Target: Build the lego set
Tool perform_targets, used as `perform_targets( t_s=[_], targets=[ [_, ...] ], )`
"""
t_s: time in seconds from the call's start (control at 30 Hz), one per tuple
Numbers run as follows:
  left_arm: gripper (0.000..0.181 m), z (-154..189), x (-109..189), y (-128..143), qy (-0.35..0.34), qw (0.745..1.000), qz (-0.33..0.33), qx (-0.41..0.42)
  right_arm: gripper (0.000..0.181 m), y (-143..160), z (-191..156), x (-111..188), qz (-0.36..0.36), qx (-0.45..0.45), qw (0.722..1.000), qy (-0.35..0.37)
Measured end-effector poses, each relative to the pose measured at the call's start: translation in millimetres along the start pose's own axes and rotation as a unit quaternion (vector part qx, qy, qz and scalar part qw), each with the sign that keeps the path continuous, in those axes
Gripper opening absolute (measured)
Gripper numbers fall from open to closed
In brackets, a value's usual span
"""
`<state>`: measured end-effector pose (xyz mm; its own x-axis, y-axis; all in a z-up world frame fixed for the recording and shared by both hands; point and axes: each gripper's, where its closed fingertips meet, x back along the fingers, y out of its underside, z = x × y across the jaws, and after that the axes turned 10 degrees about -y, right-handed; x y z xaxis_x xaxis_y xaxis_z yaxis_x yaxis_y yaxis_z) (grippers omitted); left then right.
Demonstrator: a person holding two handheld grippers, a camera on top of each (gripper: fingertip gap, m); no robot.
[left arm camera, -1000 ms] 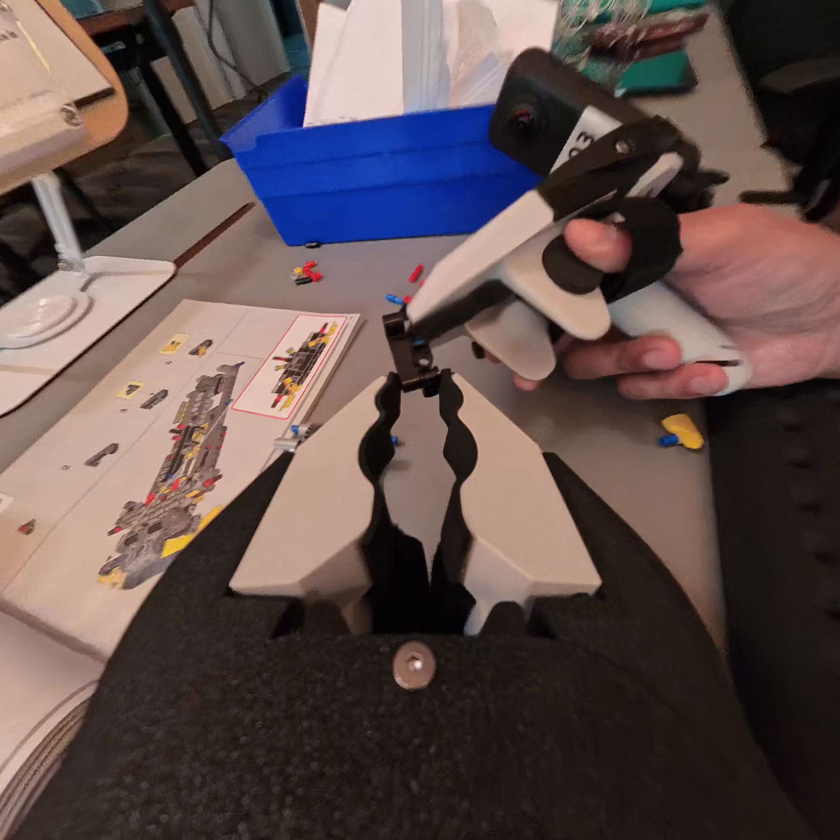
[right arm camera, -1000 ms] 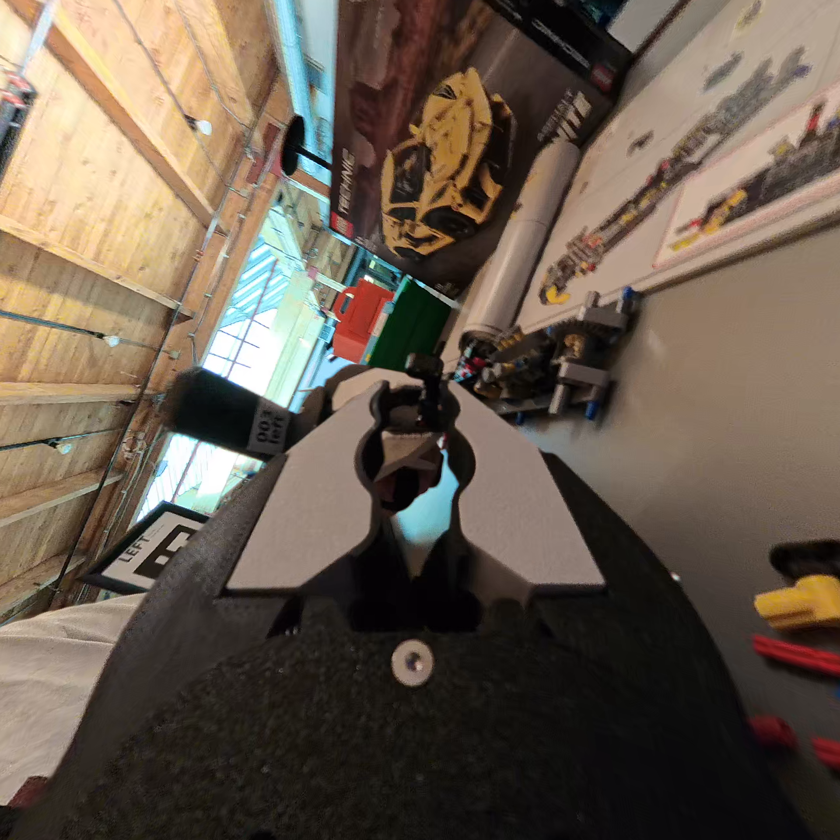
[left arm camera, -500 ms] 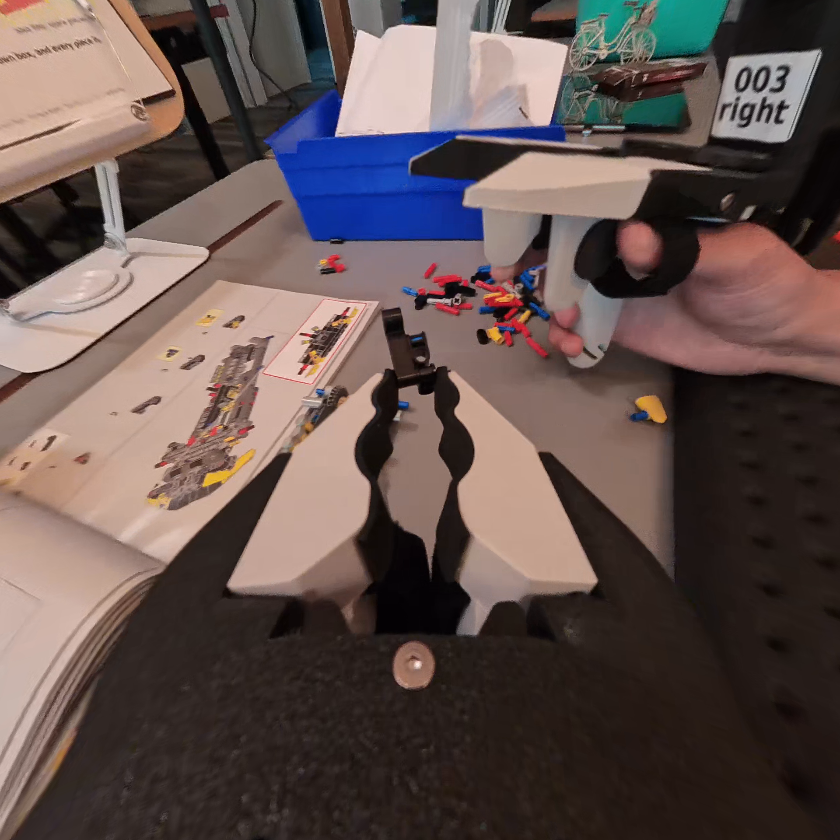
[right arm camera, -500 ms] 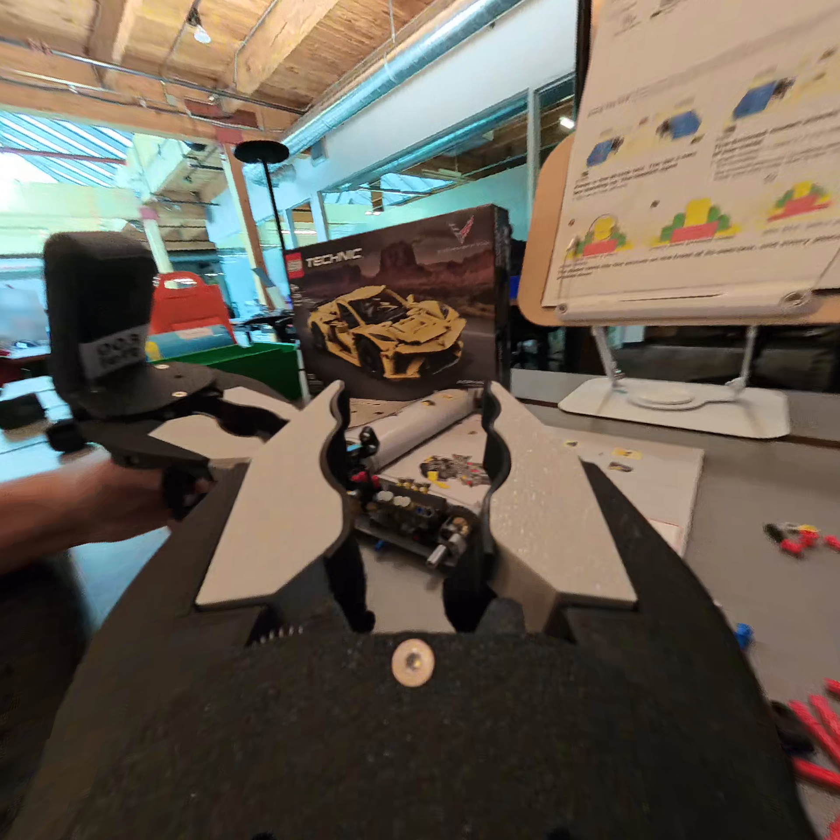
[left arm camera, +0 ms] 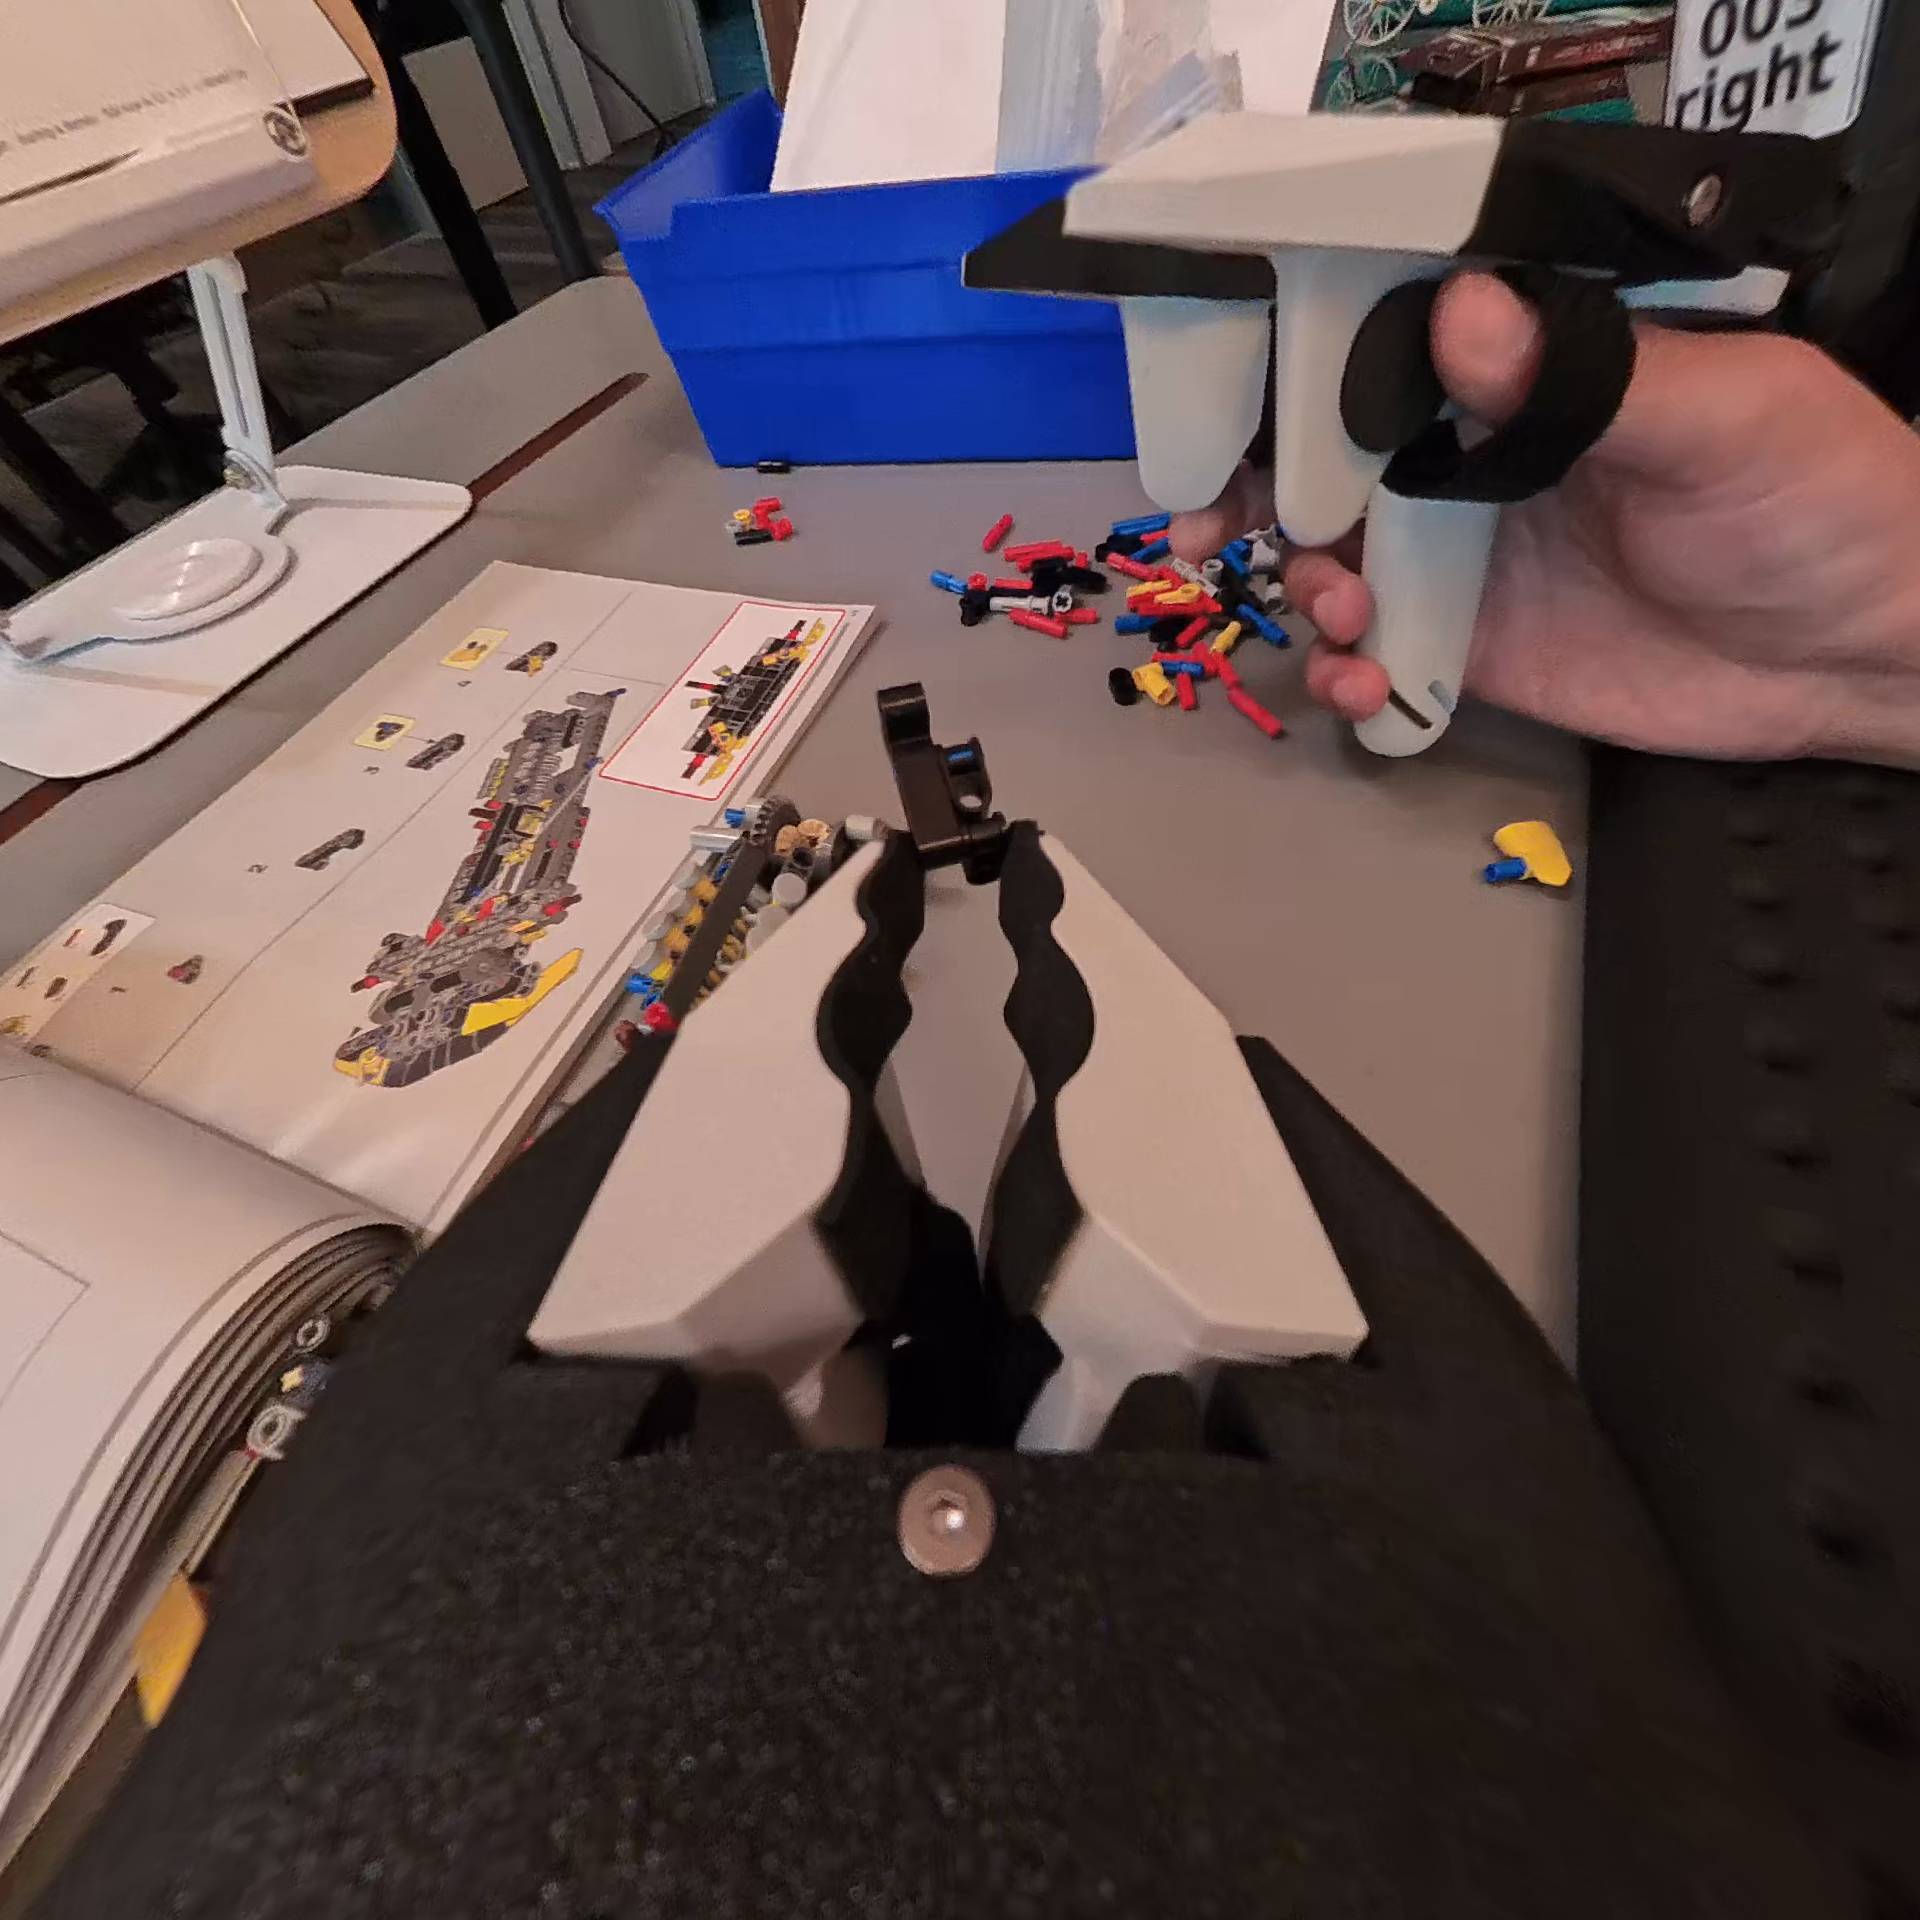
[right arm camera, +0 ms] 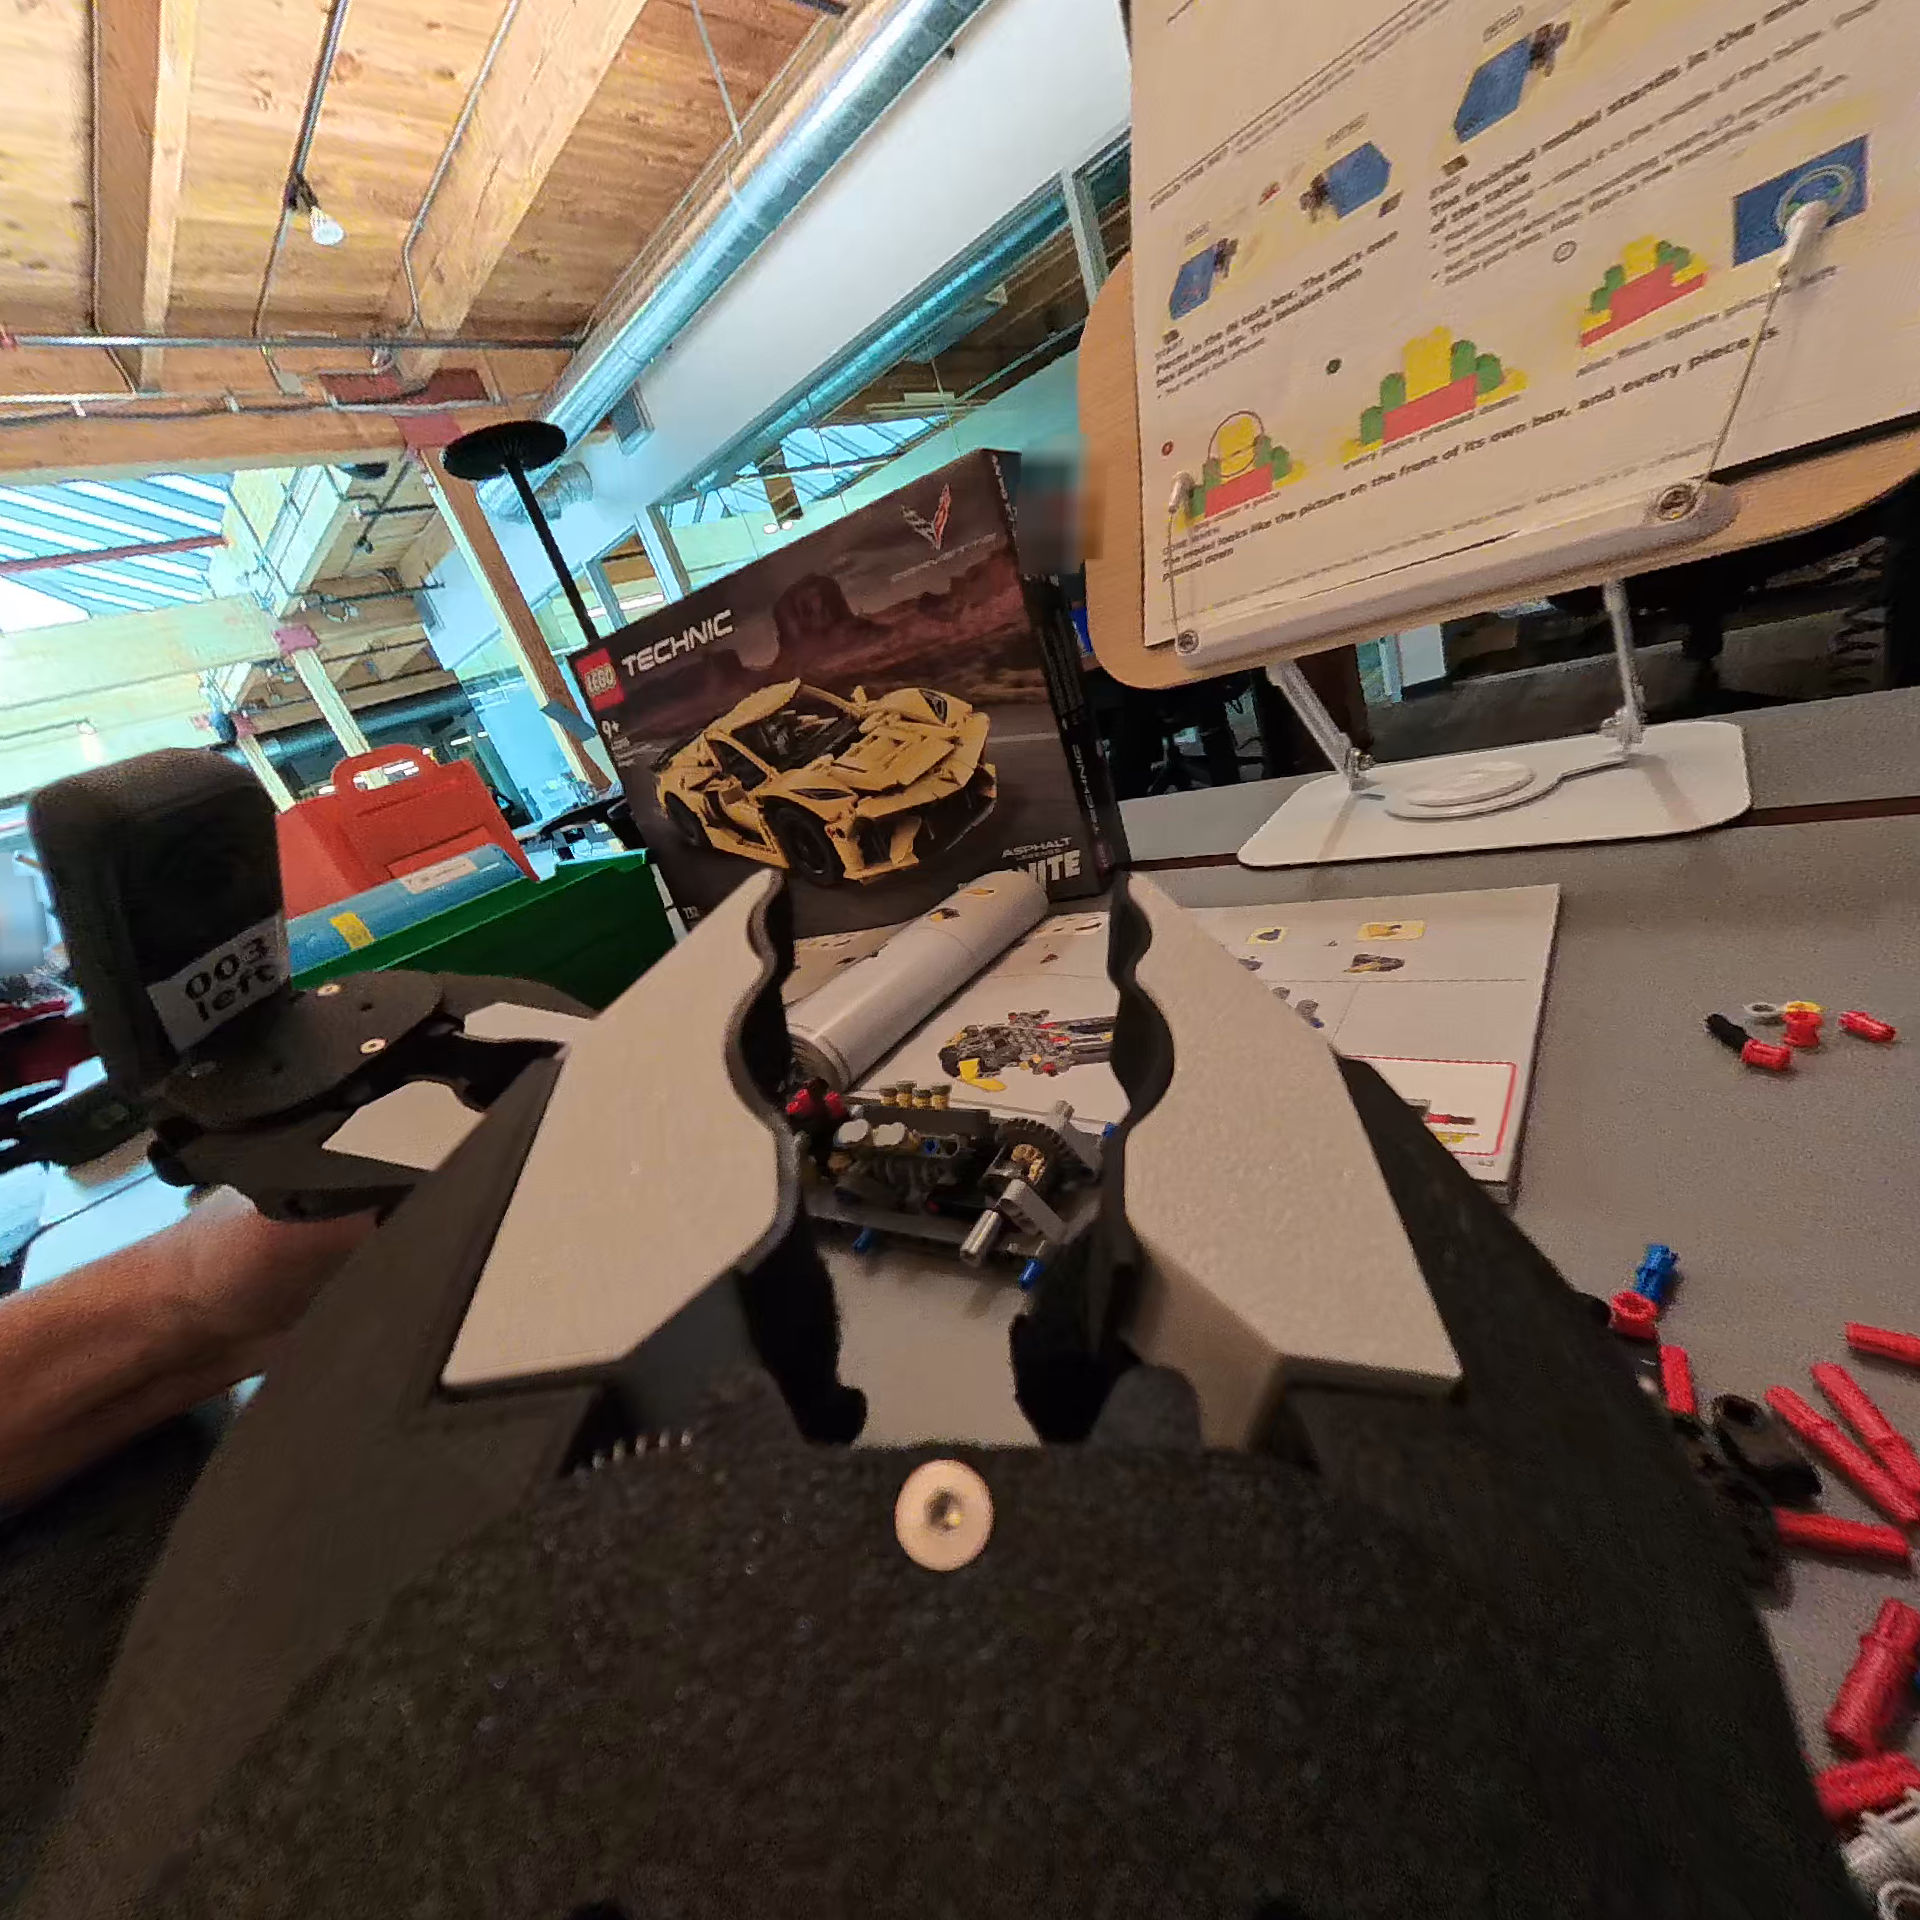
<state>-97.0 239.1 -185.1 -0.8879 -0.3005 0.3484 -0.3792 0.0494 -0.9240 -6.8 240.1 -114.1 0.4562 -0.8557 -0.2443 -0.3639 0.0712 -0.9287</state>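
Left wrist view: fingers hide half-built model [left arm camera: 748, 894] partly.

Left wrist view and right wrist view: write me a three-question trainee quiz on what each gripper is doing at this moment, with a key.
1. True or false: the left gripper is shut on a black piece.
2. The right gripper's jaws are: A) shut on a red pin, B) open and empty, C) shut on the manual.
3. Fill in: the loose pins lie on the table in front of the blue ____.

Key: 1 true; 2 B; 3 bin.
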Motion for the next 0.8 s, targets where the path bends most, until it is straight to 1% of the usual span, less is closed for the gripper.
perform_targets(
  t_s=[0.07,0.13,0.23,0.4,0.53,0.6,0.67,0.73,0.8],
  targets=[
    [0.015,-0.1,0.3,-0.9,0.003,1.0,0.002,0.003,0.06,2.4,-3.1,-2.1,-0.009,0.01,1.0,-0.004],
    [0.015,2.5,2.2,-4.3,0.019,1.0,0.008,0.02,0.06,5.2,-5.5,-4.1,-0.016,0.014,1.0,-0.009],
    [0.015,-0.3,2.8,-5.0,0.02,0.999,0.008,0.033,0.06,8.0,-7.9,-6.2,-0.024,0.012,1.0,-0.015],
    [0.016,6.3,9.3,-21.8,0.091,0.985,0.036,0.144,0.06,14.1,-11.5,-10.5,-0.039,0.01,0.999,-0.026],
    [0.016,-11.4,16.0,-32.8,0.065,0.979,0.076,0.177,0.06,20.0,-16.0,-13.9,-0.056,0.016,0.998,-0.033],
    [0.017,-15.9,21.1,-37.9,0.079,0.969,0.094,0.216,0.059,23.6,-18.0,-15.0,-0.067,0.018,0.997,-0.036],
    [0.027,-19.2,25.2,-42.1,0.106,0.953,0.101,0.263,0.057,27.2,-20.1,-16.1,-0.079,0.02,0.996,-0.04],
    [0.027,-27.2,31.4,-50.1,0.121,0.935,0.126,0.31,0.055,31.3,-26.3,-18.8,-0.092,0.021,0.994,-0.054],
    [0.021,-34.9,37.7,-56.1,0.133,0.916,0.148,0.349,0.053,36.8,-37.9,-23.1,-0.105,0.024,0.991,-0.08]
  ],
)
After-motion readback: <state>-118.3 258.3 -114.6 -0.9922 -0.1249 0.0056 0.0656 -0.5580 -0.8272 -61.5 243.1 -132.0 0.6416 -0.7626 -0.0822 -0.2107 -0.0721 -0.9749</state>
